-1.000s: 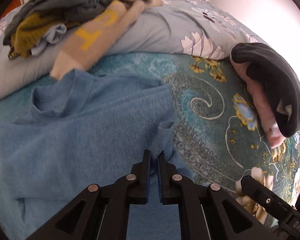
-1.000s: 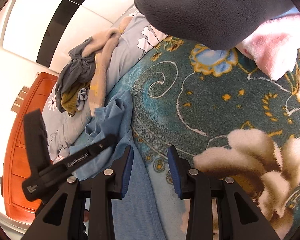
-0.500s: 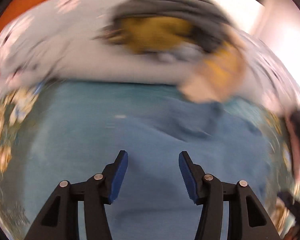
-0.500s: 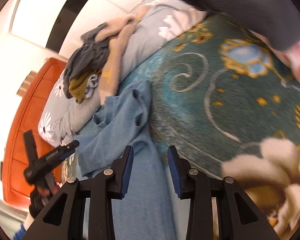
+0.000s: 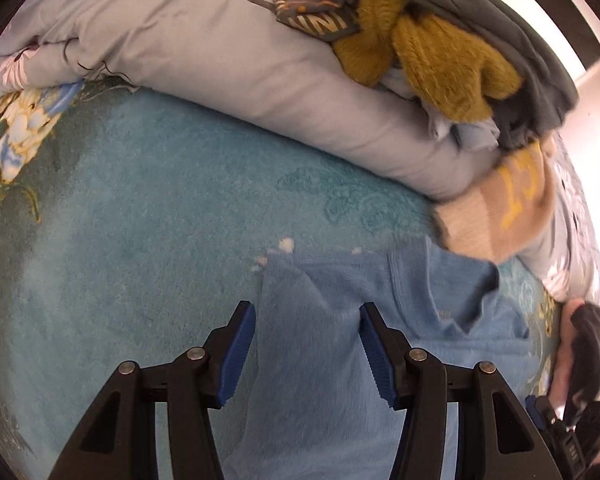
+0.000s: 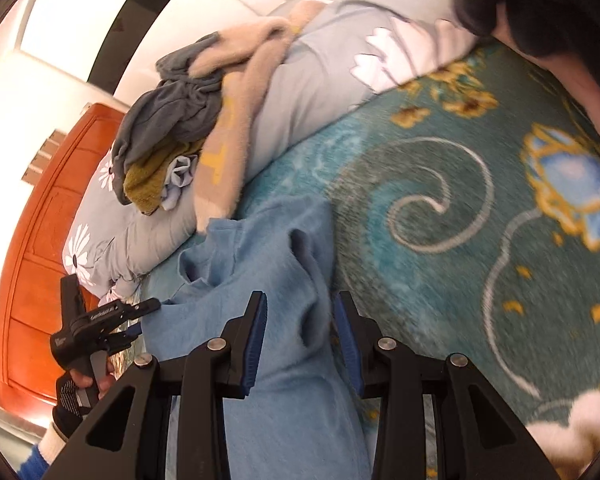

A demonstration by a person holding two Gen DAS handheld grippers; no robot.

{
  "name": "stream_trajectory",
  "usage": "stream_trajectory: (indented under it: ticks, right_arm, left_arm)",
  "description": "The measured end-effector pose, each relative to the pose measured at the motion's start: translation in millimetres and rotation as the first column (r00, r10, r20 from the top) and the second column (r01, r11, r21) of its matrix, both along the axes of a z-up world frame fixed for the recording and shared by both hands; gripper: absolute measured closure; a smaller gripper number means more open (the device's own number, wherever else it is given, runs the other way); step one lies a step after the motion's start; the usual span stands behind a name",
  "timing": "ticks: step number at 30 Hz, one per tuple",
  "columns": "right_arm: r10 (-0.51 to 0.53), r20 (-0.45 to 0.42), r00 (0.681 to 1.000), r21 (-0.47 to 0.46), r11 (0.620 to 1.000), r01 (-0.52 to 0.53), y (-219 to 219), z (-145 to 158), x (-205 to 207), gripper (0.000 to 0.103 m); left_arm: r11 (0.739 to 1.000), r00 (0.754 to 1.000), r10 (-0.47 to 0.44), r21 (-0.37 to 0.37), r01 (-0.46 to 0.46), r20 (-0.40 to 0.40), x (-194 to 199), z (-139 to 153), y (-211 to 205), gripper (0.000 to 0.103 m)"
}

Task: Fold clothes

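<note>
Left wrist: left claw [image 5: 306, 354] wide over blue sweater [image 5: 340, 400]; right claw [image 6: 300, 338] parted, empty.

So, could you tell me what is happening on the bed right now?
A person with a gripper in each hand is folding a light blue top spread on the patterned teal blanket. The left gripper hangs open over one edge of the top, and the right gripper hangs open over a fold at the other side; neither pinches the fabric. A pile of unfolded clothes waits on the grey floral duvet.
</note>
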State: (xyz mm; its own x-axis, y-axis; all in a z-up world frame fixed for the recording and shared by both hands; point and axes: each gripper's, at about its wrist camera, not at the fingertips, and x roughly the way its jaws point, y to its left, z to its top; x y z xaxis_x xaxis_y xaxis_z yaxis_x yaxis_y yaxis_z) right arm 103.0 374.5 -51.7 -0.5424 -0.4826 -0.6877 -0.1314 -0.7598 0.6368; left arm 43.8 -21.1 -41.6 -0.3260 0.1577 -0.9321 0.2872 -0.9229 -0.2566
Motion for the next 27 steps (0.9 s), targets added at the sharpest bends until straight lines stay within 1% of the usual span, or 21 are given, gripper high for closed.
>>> stream_trajectory:
  ticks: [2, 6, 7, 8, 9, 10, 11, 13, 14, 16, 17, 19, 23, 25, 27]
  right_arm:
    - [0.017, 0.0, 1.0, 0.016, 1.0, -0.017, -4.3, 1.8, -9.5, 0.067]
    - [0.063, 0.005, 0.998, 0.051, 0.997, -0.063, -13.8, 3.0, -26.8, 0.067]
    - [0.069, 0.01, 0.998, 0.058, 0.996, -0.07, -15.1, 2.2, -30.5, 0.067]
    - [0.074, 0.016, 0.997, 0.058, 0.995, -0.075, -16.1, 1.3, -34.2, 0.067]
    - [0.082, 0.021, 0.996, 0.058, 0.995, -0.083, -17.2, 0.5, -37.1, 0.067]
    - [0.092, 0.025, 0.995, 0.062, 0.994, -0.094, -18.9, -0.1, -39.0, 0.067]
    - [0.106, 0.029, 0.994, 0.072, 0.992, -0.107, -21.2, 0.1, -40.3, 0.069]
    - [0.14, 0.034, 0.99, 0.071, 0.987, -0.142, -26.4, 0.3, -42.0, 0.097]
    - [0.155, 0.035, 0.987, 0.073, 0.985, -0.157, -28.7, 0.9, -42.2, 0.097]
    - [0.163, 0.024, 0.986, 0.099, 0.981, -0.164, -30.6, 4.4, -40.5, 0.1]
    - [0.158, 0.02, 0.987, 0.115, 0.981, -0.159, -29.8, 5.7, -40.1, 0.1]
    - [0.139, 0.029, 0.99, 0.137, 0.98, -0.142, -28.1, 4.2, -41.5, 0.101]
    - [0.109, 0.083, 0.991, 0.155, 0.981, -0.121, -28.9, -8.5, -47.7, 0.101]
    - [0.095, 0.114, 0.989, 0.165, 0.98, -0.113, -28.7, -14.9, -49.3, 0.101]
    - [0.084, 0.122, 0.989, 0.146, 0.984, -0.102, -25.8, -16.2, -50.0, 0.1]
  left_arm:
    - [1.0, 1.0, 0.002, -0.021, -0.002, 0.013, -4.2, -1.4, 0.5, 0.046]
    - [1.0, 0.998, 0.01, -0.023, -0.008, 0.058, -9.8, -7.1, -2.7, 0.047]
    - [0.999, 0.998, 0.012, -0.031, -0.011, 0.061, -10.9, -7.5, -4.1, 0.054]
    - [0.999, 0.998, 0.015, -0.042, -0.013, 0.06, -11.4, -7.1, -5.3, 0.069]
    - [0.999, 0.998, 0.012, -0.044, -0.01, 0.056, -11.4, -6.2, -5.5, 0.078]
    - [0.999, 0.999, 0.008, -0.043, -0.005, 0.051, -11.4, -5.1, -5.6, 0.093]
    - [0.999, 0.999, 0.003, -0.042, -0.001, 0.046, -11.4, -4.1, -5.6, 0.096]
    - [0.998, 0.999, -0.032, -0.058, 0.033, 0.02, -10.6, -0.5, -2.0, 0.098]
    - [0.996, 0.999, -0.046, -0.073, 0.046, 0.005, -10.1, 1.7, -0.6, 0.098]
    - [0.997, 0.999, -0.033, -0.075, 0.03, -0.03, -8.1, 5.2, -5.0, 0.099]
    - [0.997, 0.999, -0.018, -0.073, 0.016, -0.034, -7.3, 4.2, -8.5, 0.099]
    - [0.998, 1.0, 0.013, -0.068, -0.015, -0.026, -6.0, -1.3, -15.9, 0.099]
    - [0.994, 0.999, 0.032, -0.108, -0.032, -0.003, -5.0, -12.5, -21.7, 0.099]
    - [0.994, 0.998, 0.062, -0.094, -0.062, -0.002, -4.0, -12.8, -28.8, 0.098]
    - [0.992, 0.993, 0.117, -0.04, -0.118, -0.009, 1.1, -9.9, -41.2, 0.098]
